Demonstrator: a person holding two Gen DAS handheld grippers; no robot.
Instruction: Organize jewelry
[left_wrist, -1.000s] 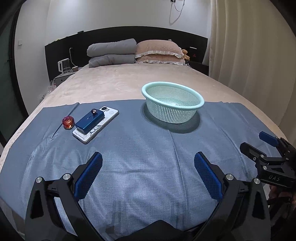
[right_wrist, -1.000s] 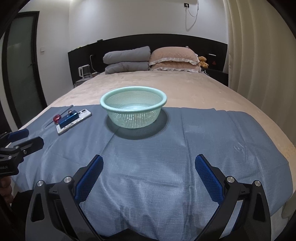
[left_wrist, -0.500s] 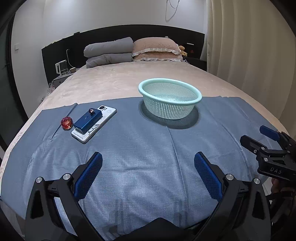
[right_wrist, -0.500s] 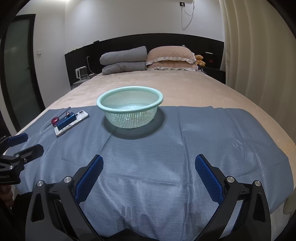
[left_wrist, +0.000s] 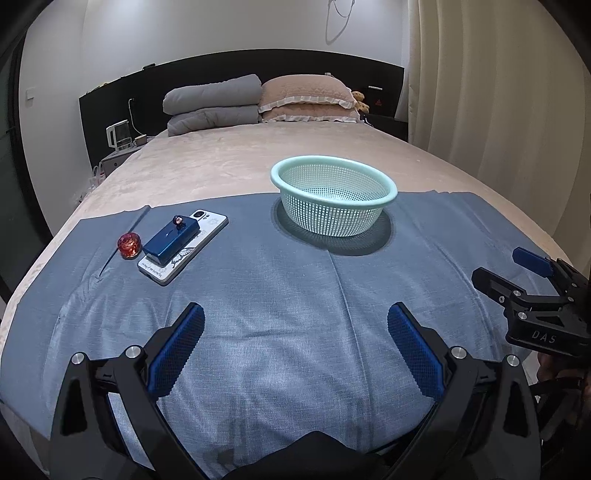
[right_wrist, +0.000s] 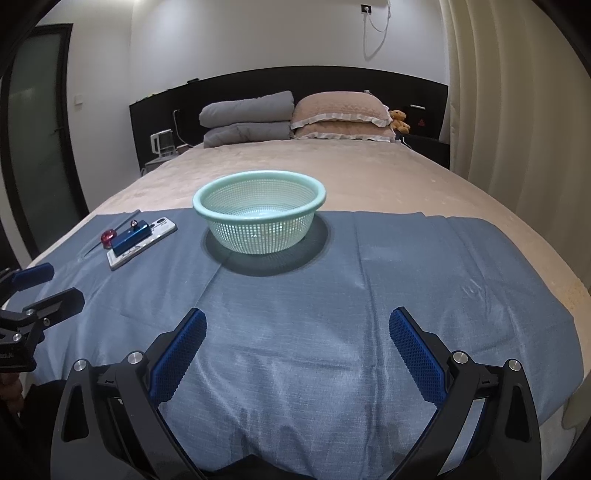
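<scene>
Both the left gripper (left_wrist: 295, 325) and right gripper (right_wrist: 297, 328) hang spread wide and empty, the left nearer the round red glass bead (left_wrist: 129, 244) at its ten o'clock, just beside the white phone (left_wrist: 184, 244), well left of the mint-green mesh plastic basket (left_wrist: 384, 206).

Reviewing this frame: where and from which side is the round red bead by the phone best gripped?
The red bead is probably best pinched across its rounded sides, coming from above with the left gripper, whose jaws are open. The phone and blue box crowd its right side, so jaws aligned near-to-far should clear them.
</scene>
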